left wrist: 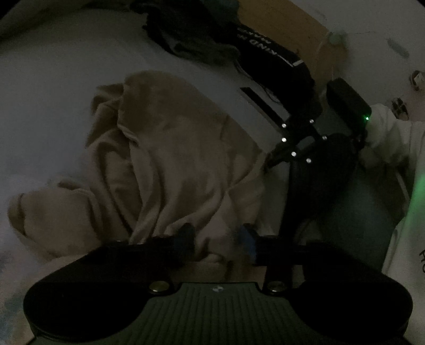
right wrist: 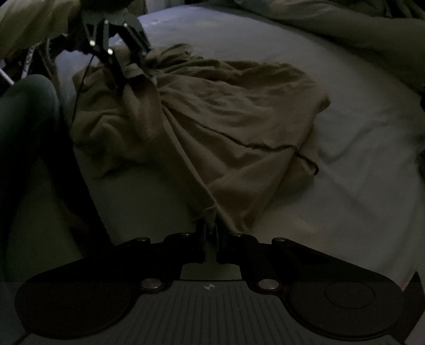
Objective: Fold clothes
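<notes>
A crumpled tan garment [left wrist: 172, 159] [right wrist: 239, 119] lies on a pale bed sheet [left wrist: 53, 79] [right wrist: 358, 185] in dim light. At the bottom of the left wrist view my left gripper [left wrist: 216, 238] has a thick bunch of this fabric between its fingers, the jaws partly apart around it. The right wrist view shows the left gripper [right wrist: 127, 71] at the top left, with folds gathering toward it. My right gripper [right wrist: 210, 231] is shut on a thin edge of the garment, also seen pinching the cloth's right side [left wrist: 269, 163]. The hem runs taut between the two grippers.
A heap of dark clothes [left wrist: 212, 34] with white lettering lies at the far edge of the bed. A person's pale sleeve [left wrist: 393, 138] holds the right gripper's handle. A dark trouser leg [right wrist: 26, 119] stands at the left, and a rumpled blanket [right wrist: 345, 21] lies beyond the garment.
</notes>
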`<control>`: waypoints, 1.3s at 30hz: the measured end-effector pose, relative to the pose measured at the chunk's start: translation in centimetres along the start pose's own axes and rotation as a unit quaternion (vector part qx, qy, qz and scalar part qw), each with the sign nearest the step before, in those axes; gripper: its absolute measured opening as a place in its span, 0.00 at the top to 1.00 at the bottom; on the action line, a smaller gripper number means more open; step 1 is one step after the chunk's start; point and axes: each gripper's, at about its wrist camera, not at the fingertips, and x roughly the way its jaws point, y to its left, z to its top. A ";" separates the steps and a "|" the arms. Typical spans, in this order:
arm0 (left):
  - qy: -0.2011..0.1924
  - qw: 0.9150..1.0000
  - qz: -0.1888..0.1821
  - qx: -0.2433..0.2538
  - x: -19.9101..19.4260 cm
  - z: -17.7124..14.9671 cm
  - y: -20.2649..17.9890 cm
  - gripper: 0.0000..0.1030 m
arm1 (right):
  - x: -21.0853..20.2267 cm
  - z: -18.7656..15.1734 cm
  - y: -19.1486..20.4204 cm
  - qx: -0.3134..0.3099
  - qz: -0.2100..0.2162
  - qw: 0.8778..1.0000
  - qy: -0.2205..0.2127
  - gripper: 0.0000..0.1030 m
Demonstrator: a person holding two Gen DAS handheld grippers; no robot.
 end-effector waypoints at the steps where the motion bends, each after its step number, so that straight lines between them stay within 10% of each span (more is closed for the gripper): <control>1: -0.009 1.000 0.003 -0.006 0.0 -0.2 0.0 0.77 | 0.0 0.0 0.0 0.003 0.000 1.000 -0.001 0.92; 8: -0.105 0.993 0.037 -0.043 -2.7 -2.0 -2.1 0.88 | -2.1 0.3 -0.3 0.061 -0.047 0.996 -0.055 0.92; 12: -0.186 0.975 0.102 -0.062 -5.7 -2.7 -4.7 0.89 | -4.8 1.7 -0.1 0.106 -0.084 0.984 -0.117 0.93; 22: -0.394 0.883 0.238 -0.089 -14.5 -2.2 -12.5 0.90 | -12.9 9.4 2.7 0.115 -0.143 0.944 -0.274 0.93; 33: -0.538 0.774 0.328 -0.059 -23.3 0.9 -21.6 0.91 | -23.0 18.0 7.0 0.040 -0.242 0.871 -0.426 0.93; 39: -0.590 0.736 0.332 -0.006 -27.4 3.5 -27.6 0.91 | -30.6 20.8 10.0 -0.030 -0.291 0.835 -0.465 0.93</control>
